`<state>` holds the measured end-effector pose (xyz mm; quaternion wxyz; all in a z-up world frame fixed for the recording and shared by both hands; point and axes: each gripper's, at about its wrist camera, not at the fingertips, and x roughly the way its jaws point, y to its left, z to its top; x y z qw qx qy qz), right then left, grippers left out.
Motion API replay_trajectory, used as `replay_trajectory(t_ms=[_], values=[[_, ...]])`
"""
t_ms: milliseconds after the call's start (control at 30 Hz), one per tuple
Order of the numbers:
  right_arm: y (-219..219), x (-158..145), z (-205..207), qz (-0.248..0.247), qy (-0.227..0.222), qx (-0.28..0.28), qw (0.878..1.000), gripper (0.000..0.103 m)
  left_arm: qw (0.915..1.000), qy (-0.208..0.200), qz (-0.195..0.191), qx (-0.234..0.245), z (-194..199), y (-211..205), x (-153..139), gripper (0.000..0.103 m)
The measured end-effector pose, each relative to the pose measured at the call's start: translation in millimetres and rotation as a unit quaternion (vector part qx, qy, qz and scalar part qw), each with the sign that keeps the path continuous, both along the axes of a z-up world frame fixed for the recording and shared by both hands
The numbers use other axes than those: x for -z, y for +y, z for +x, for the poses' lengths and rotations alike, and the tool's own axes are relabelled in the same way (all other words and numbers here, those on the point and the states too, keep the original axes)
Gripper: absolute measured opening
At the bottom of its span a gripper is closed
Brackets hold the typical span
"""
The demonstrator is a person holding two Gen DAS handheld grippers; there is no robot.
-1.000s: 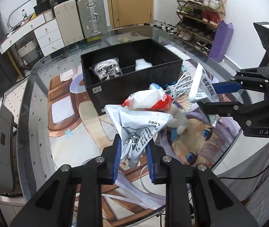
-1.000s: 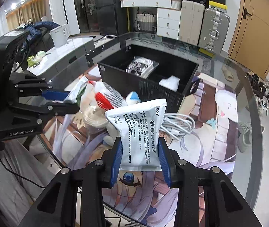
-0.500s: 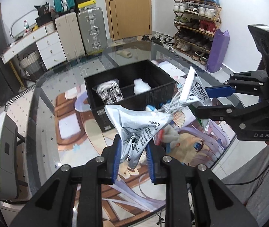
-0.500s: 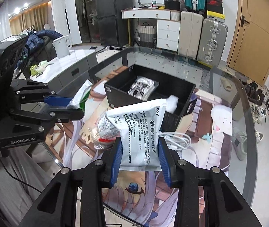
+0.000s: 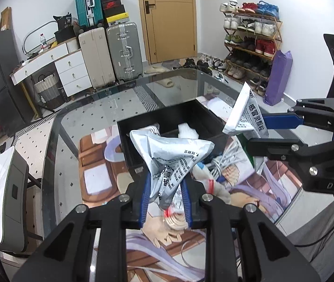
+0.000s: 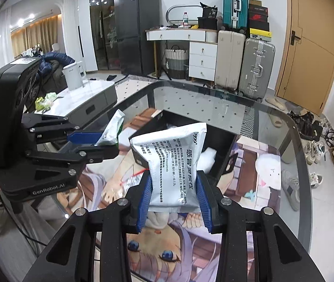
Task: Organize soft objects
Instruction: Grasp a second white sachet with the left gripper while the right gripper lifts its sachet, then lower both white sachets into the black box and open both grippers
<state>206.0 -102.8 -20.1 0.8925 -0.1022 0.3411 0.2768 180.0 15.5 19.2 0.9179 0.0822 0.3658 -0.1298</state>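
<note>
In the left wrist view my left gripper point(image 5: 165, 178) is shut on a crumpled silver packet point(image 5: 171, 155) with black print, held above the table in front of the black bin point(image 5: 213, 122). To its right my right gripper point(image 5: 256, 130) pinches a flat silver packet point(image 5: 246, 115) by its lower edge. The right wrist view shows that right gripper point(image 6: 174, 176) shut on the same flat packet point(image 6: 174, 159), upright before the bin point(image 6: 223, 141). At the left of that view, the left gripper point(image 6: 108, 144) holds its packet point(image 6: 111, 129). A white soft item point(image 6: 208, 157) lies inside the bin.
A glass table point(image 5: 101, 108) carries a printed cartoon mat point(image 6: 249, 188). A coiled white cable point(image 5: 225, 162) and a bag with red trim point(image 5: 210, 184) lie on the mat below the grippers. Suitcases point(image 5: 122, 51), a drawer unit and a shoe rack point(image 5: 251, 40) stand beyond the table.
Both grippers have risen with their packets still clamped, so the bin and the pile on the mat now sit lower and farther off. The cable and red-trimmed bag stayed on the table.
</note>
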Motion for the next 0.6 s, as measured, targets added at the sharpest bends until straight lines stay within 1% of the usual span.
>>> replay_trajectory(t_ms=[300,400,600], values=[[1.8,-9.4,11.1,0.017,-0.022,0.02,0.999,0.037,0.9997,-0.017,-0.009,-0.015,17.4,-3.1,-3.6,0.022],[-0.6,-13.7,19.1,0.028,-0.033,0.031,0.999,0.037,0.9994,-0.023,-0.014,-0.024,27.6,-1.3,-3.3,0.022],[-0.4,-17.0,39.6,0.036,-0.038,0.051,0.997,0.037,0.9979,-0.03,-0.029,-0.049,46.7,2.8,-1.5,0.022]])
